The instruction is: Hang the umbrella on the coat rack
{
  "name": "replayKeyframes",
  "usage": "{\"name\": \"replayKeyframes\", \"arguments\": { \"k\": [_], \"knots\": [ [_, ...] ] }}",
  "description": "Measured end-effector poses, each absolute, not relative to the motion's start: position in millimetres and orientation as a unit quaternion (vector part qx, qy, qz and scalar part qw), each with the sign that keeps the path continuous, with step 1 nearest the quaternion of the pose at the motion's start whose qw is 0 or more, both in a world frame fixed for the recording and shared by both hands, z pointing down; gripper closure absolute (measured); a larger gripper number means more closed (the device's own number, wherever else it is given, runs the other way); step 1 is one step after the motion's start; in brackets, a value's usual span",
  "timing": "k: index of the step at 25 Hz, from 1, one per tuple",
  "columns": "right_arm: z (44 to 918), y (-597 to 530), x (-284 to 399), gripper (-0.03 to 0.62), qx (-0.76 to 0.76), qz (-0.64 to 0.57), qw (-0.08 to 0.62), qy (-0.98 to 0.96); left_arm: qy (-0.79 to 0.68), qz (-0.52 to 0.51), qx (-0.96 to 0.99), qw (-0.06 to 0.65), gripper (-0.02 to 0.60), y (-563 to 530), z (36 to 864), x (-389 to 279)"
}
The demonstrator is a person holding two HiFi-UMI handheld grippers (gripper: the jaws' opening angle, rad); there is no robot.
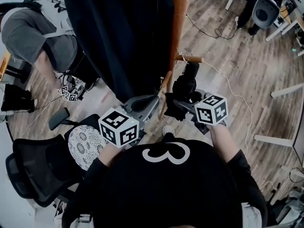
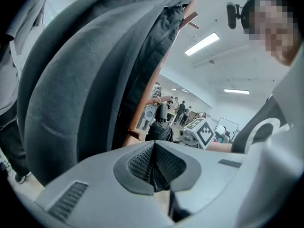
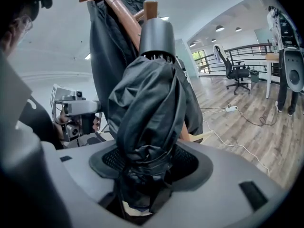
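Note:
My right gripper (image 1: 184, 104) (image 3: 142, 171) is shut on a folded black umbrella (image 1: 184, 87) (image 3: 147, 108). The umbrella points up at the wooden coat rack pole (image 1: 178, 18) (image 3: 121, 13), its grey end cap (image 3: 156, 37) just below a peg (image 1: 190, 58). A dark coat (image 1: 118, 32) (image 2: 80, 80) hangs on the rack and hides much of the pole. My left gripper (image 1: 153, 100) (image 2: 153, 161) stands left of the umbrella beside the coat, its pads pressed together with nothing seen between them. In the left gripper view the umbrella (image 2: 159, 127) is farther off, by the pole (image 2: 152, 89).
A black office chair (image 1: 33, 175) and a white patterned seat (image 1: 85, 144) stand at my lower left. A seated person in grey (image 1: 33, 34) is at the far left. A cable (image 1: 228, 87) runs over the wood floor; white table legs (image 1: 280, 91) stand at right.

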State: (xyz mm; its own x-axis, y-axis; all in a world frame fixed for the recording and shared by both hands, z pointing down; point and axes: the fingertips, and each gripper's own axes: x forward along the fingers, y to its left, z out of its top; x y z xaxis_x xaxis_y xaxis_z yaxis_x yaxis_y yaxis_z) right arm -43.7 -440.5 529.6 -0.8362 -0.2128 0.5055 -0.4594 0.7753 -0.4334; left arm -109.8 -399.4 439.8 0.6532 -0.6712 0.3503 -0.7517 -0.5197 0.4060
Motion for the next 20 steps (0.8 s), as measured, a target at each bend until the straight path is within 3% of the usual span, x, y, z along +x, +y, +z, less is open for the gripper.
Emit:
{"name": "replayKeyframes", "arguments": {
  "k": [20],
  "knots": [
    [561, -446, -78, 0.313, 0.162, 0.264, 0.254, -0.916, -0.445, 0.068, 0.847, 0.283, 0.566, -388, 442, -145]
  ]
}}
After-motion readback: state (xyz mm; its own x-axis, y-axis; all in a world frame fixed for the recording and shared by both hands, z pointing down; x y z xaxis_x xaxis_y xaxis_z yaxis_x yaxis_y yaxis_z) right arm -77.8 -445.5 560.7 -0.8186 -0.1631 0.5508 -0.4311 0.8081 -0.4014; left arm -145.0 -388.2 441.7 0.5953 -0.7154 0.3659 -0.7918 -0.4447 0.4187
